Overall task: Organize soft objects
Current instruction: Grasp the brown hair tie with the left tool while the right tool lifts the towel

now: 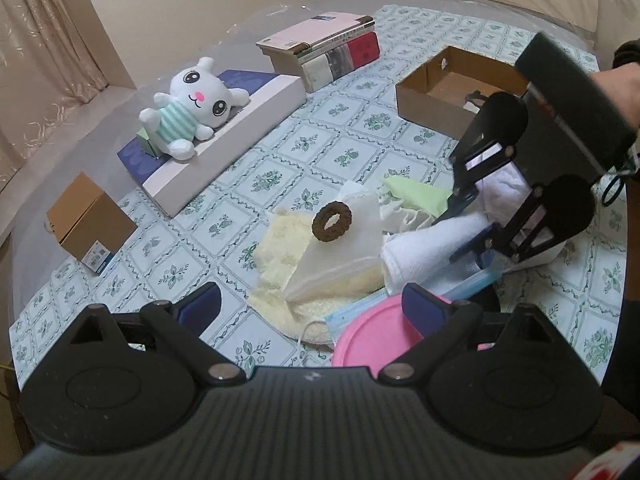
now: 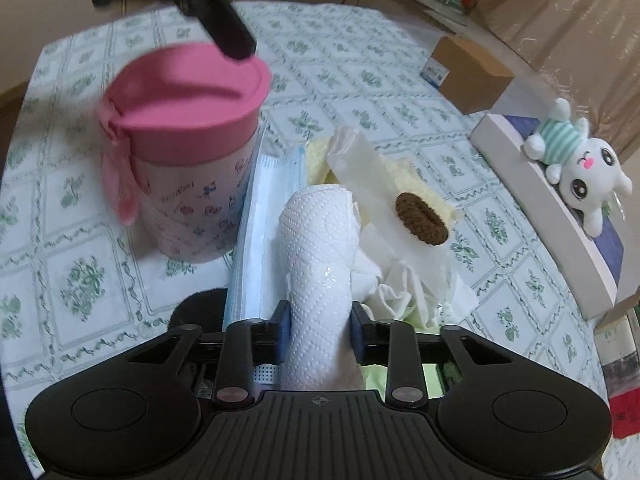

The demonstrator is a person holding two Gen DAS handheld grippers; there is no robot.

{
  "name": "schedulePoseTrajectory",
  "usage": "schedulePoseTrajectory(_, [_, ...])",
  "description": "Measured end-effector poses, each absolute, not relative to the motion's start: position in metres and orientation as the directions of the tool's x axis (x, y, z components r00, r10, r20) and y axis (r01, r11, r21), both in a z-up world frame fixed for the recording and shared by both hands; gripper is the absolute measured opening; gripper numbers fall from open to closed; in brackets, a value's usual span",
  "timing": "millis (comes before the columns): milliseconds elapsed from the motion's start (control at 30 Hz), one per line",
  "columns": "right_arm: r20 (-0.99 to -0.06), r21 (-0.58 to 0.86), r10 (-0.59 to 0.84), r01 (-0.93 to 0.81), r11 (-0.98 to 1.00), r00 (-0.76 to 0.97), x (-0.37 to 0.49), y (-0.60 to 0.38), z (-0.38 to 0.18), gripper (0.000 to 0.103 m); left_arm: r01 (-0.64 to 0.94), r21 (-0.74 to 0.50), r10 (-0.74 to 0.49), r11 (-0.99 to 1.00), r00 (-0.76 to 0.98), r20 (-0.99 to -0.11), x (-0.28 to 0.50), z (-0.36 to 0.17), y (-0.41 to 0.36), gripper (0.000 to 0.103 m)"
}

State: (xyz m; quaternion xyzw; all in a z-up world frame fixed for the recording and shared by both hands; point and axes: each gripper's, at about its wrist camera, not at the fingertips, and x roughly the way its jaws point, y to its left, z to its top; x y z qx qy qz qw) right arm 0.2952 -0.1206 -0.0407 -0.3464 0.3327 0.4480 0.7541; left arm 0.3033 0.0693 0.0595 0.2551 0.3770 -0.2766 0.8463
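A pile of soft things lies mid-table: a yellow towel [image 1: 280,256], a brown knitted ring [image 1: 331,222] on a clear bag, a green cloth [image 1: 416,196], a blue face mask [image 2: 260,224] and a rolled white paper towel [image 2: 320,248]. My right gripper [image 2: 320,324] is shut on the rolled paper towel; it also shows in the left wrist view [image 1: 460,232]. My left gripper [image 1: 312,308] is open and empty, just above the pink-lidded cup [image 1: 372,332]. A white plush bunny [image 1: 192,104] lies on a long white box.
An open cardboard box [image 1: 452,84] stands at the back right. A stack of books [image 1: 324,50] is behind. A small brown carton [image 1: 90,226] sits left. The long white box [image 1: 224,136] lies between them. The pink-lidded cup [image 2: 184,148] stands beside the pile.
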Motion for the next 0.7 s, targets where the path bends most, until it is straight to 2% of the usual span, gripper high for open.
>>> schedulePoseTrajectory(333, [-0.751, -0.218, 0.456, -0.831, 0.513, 0.478, 0.307, -0.154, 0.006, 0.025, 0.657, 0.160, -0.285, 0.736, 0.515, -0.808, 0.338, 0.057, 0.053, 0.096])
schedulePoseTrajectory(700, [-0.722, -0.168, 0.391, -0.693, 0.701, 0.571, 0.350, -0.182, 0.015, 0.025, 0.698, 0.057, -0.288, 0.713, 0.367, -0.885, 0.410, 0.021, 0.005, 0.085])
